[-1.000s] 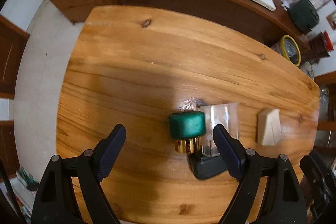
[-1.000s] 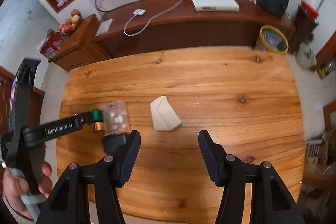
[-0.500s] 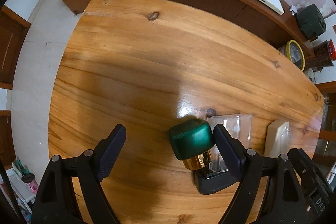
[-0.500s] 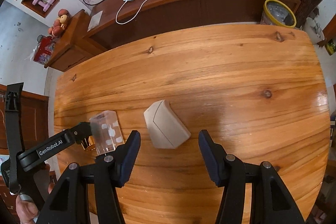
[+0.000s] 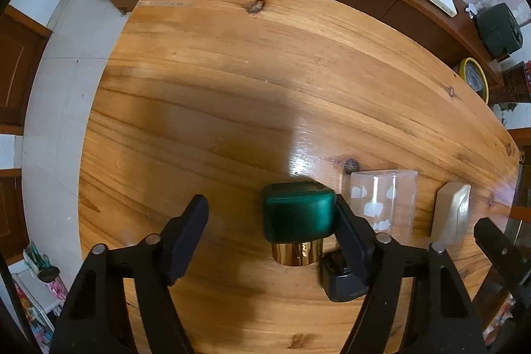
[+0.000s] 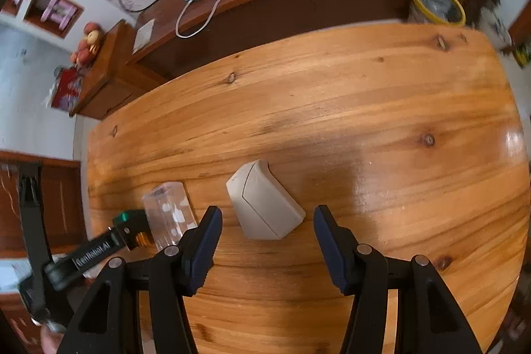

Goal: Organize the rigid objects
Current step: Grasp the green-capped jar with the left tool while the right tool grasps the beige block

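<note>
- The wooden table (image 5: 232,82) is broad and glossy; its far half lies bare, and its left edge drops to pale floor.
- The clear plastic box (image 5: 381,201) stands between the other two items, near the table's front edge.
- The beige wedge-shaped box (image 6: 265,204) lies flat, framed by the right gripper (image 6: 265,241), whose jaws are apart with nothing between the pads.
- The green-capped bottle (image 5: 298,218), with a gold collar, stands upright just beside the clear box.
- The left gripper (image 5: 270,231) has just been closing around the bottle: the right pad touches the cap, the left pad remains clear.
</note>
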Available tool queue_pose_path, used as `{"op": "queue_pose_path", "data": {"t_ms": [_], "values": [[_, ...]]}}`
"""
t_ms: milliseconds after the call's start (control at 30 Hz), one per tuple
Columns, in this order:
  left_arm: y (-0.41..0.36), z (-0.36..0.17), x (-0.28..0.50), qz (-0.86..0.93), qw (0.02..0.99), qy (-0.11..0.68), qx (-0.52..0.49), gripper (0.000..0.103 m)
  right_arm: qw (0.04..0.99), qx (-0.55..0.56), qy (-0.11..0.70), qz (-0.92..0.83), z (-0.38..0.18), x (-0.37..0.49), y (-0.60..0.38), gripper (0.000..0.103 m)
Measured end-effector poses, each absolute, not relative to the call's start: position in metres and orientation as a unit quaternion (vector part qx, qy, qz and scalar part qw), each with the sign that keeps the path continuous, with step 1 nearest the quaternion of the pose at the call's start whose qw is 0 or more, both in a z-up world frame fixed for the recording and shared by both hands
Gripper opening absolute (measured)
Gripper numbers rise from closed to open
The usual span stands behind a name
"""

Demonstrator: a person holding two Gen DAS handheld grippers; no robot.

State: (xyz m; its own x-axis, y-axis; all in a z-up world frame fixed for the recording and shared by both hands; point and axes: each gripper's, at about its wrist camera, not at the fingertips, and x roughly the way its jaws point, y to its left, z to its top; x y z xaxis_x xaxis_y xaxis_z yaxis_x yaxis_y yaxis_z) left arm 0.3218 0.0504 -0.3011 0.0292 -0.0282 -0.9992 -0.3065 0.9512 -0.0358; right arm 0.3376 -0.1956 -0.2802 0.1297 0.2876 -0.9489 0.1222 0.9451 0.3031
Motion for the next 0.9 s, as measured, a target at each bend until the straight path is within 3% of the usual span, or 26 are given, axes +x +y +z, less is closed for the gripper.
{"op": "queue_pose_path", "data": {"t_ms": [67, 133, 200, 567, 900], "values": [[0.049, -0.303, 0.322, 0.096, 0.704, 0.693, -0.121, 0.066, 0.726, 0.179, 0.662, 0.05, -0.28, 0.34, -0.197, 0.061], [0.047, -0.305, 0.323, 0.093, 0.7, 0.697, -0.12, 0.052, 0.72, 0.202, 0.663, 0.039, -0.279, 0.343, -0.198, 0.07], [0.046, -0.304, 0.323, 0.094, 0.701, 0.697, -0.117, 0.043, 0.714, 0.223, 0.663, 0.012, -0.278, 0.345, -0.2, 0.071], [0.058, -0.3, 0.313, 0.096, 0.71, 0.687, -0.12, 0.043, 0.67, 0.303, 0.667, -0.123, -0.297, 0.342, -0.193, 0.071], [0.065, -0.301, 0.312, 0.096, 0.713, 0.683, -0.123, 0.043, 0.657, 0.296, 0.659, -0.216, -0.306, 0.356, -0.178, 0.072]]}}
